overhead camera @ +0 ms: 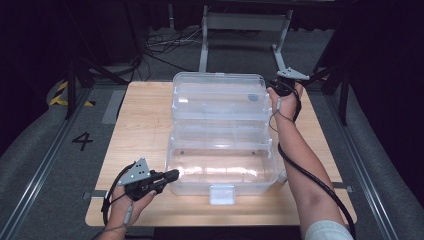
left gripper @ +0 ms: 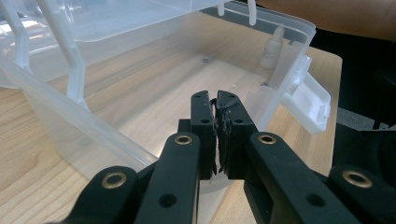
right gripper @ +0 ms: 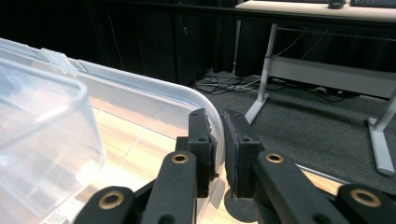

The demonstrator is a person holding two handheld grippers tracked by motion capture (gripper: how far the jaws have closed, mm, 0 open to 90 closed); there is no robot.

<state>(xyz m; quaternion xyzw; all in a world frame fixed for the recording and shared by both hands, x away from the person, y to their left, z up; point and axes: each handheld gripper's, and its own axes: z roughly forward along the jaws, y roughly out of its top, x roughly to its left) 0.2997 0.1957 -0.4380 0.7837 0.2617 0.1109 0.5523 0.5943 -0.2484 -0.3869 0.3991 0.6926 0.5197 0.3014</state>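
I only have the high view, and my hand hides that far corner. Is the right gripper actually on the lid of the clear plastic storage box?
Observer: The right gripper has its jaws on either side of the clear lid's curved rim, barely apart. I cannot tell whether they pinch it.
Operator: And my other hand, is it holding anything?
Observer: No. The left gripper is shut, pads together on nothing, and it is aimed at the box's clear lower tub.
Operator: What's the white speck by the tub's right side?
Observer: A small white bottle, standing upright beyond the tub's far wall, seemingly outside it.
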